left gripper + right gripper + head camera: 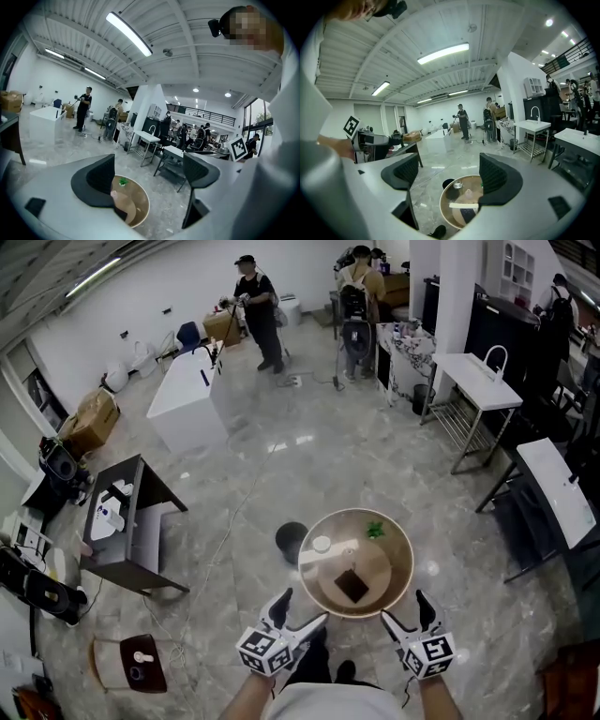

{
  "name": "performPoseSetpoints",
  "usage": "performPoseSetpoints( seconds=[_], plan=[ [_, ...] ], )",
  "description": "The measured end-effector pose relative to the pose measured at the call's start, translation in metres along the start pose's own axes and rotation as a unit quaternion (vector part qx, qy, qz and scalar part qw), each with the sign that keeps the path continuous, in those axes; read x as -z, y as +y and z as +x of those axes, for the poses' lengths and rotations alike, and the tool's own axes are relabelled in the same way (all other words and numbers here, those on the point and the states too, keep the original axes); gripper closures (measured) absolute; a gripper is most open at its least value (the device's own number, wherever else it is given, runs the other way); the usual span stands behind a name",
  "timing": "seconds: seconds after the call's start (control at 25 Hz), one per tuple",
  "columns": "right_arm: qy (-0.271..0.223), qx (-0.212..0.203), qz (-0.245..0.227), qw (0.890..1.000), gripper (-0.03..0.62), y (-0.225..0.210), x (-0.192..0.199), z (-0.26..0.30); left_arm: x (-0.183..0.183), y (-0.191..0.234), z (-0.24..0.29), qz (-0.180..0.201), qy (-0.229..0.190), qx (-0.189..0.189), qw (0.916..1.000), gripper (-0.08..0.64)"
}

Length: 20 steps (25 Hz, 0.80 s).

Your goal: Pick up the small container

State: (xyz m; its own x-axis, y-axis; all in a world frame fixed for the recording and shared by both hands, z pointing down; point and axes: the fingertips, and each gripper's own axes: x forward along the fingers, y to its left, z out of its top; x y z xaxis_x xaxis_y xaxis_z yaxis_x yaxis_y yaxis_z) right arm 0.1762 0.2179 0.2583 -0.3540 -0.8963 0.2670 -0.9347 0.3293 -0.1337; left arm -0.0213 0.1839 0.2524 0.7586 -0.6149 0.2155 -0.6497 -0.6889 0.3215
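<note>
Nothing is picked up yet. In the head view the small container (322, 544) sits on the round wooden table (389, 568) in the lower centre of the frame. It is near the table's upper-left rim, apart from a green item (375, 530) and a dark square object (352, 585). The left gripper (305, 608) and right gripper (403, 607) hang at the bottom of the frame by the table's near rim. Each has its jaws spread wide with nothing between them. The reach, the closing and the lift all remain.
</note>
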Motion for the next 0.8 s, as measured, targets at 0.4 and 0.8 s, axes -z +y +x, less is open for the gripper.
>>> performPoseSetpoints(
  seconds=[0.4,0.8],
  plan=[
    [0.038,0.020,0.013,0.999,0.175,-0.010,0.016,0.088,0.013,0.082,0.057,-0.023,0.036,0.028,0.9987,0.100],
    [0.080,0.039,0.027,0.996,0.175,-0.025,0.040,0.180,0.034,0.153,0.119,-0.029,0.087,0.070,0.9934,0.101]
  ],
)
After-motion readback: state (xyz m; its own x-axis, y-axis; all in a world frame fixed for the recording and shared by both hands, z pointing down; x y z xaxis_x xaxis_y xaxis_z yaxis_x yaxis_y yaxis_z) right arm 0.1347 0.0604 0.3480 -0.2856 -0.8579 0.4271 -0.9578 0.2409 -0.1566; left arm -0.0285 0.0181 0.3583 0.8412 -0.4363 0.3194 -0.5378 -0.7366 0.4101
